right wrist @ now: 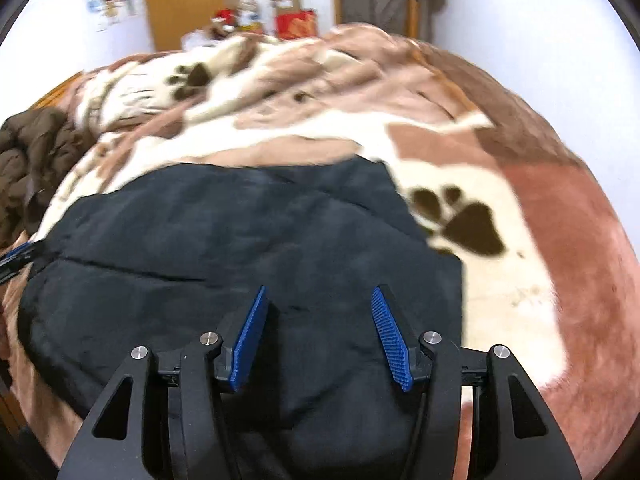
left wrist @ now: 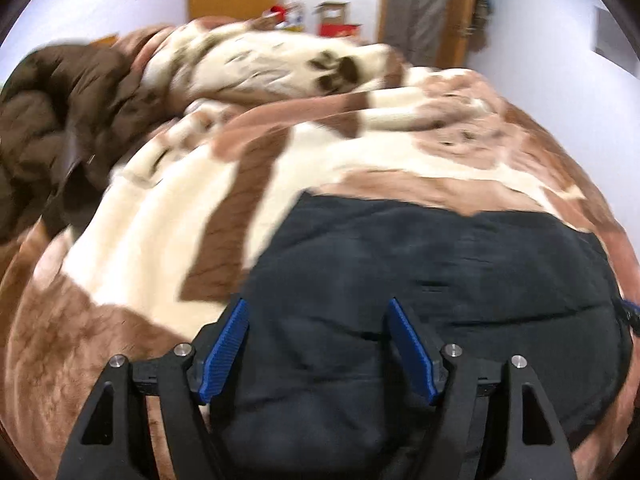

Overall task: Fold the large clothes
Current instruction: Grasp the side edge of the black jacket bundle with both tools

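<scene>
A black padded garment (left wrist: 440,280) lies folded flat on a brown and cream paw-print blanket (left wrist: 152,240); it also shows in the right wrist view (right wrist: 224,248). My left gripper (left wrist: 318,312) is open and empty, hovering over the garment's near left edge. My right gripper (right wrist: 320,300) is open and empty, over the garment's near right part. The left gripper's tip shows at the left edge of the right wrist view (right wrist: 16,258), and the right gripper's tip at the right edge of the left wrist view (left wrist: 630,314).
A brown puffy jacket (left wrist: 52,128) is heaped at the far left of the bed, also in the right wrist view (right wrist: 36,152). The blanket (right wrist: 520,220) is bunched at the far end. Boxes (left wrist: 336,20), a wooden door and white walls stand behind.
</scene>
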`<state>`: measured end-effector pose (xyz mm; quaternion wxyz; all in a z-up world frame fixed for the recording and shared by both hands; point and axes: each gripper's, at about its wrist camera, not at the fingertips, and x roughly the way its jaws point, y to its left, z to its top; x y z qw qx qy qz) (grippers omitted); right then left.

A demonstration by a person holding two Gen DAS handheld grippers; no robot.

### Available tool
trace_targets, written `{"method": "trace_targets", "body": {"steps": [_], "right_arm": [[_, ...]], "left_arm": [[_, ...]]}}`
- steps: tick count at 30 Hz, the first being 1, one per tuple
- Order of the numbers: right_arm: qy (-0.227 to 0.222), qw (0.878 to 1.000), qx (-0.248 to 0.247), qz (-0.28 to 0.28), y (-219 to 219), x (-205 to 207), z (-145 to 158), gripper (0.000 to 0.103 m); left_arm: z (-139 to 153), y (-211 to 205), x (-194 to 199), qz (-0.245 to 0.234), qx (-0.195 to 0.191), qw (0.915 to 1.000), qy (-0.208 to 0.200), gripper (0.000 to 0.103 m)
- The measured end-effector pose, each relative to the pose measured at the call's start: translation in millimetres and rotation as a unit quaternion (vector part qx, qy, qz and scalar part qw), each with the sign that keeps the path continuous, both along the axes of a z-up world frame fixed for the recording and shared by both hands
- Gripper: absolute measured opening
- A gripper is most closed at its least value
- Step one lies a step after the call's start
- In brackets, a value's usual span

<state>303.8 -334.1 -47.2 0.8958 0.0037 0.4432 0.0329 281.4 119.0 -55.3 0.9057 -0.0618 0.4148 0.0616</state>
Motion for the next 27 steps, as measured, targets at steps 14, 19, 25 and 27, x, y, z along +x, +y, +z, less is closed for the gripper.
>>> {"method": "trace_targets", "body": {"steps": [14, 19, 25, 27], "right_arm": [[0.016, 1.000, -0.018, -0.017, -16.1, 4.4, -35.7, 0.041], [0.014, 0.999, -0.009, -0.031, -16.8, 0.6, -14.4, 0.042], [-0.025, 0.999, 0.004, -0.028, -25.5, -21.6, 12.7, 0.042], [0.001, 1.000, -0.008, -0.029, -28.0, -18.5, -4.3, 0.042]], "left_arm": [[-41.8, 1.1, 27.9, -0.034, -0.046, 0.9983, 0.013, 0.073], [-19.2, 14.5, 11.9, -0.028, -0.062, 0.9977, -0.004, 0.072], [0.2, 43.3, -24.4, -0.007, -0.065, 0.9971, -0.039, 0.064], [-15.4, 45.2, -21.4, -0.002, -0.051, 0.9986, -0.009, 0.057]]}}
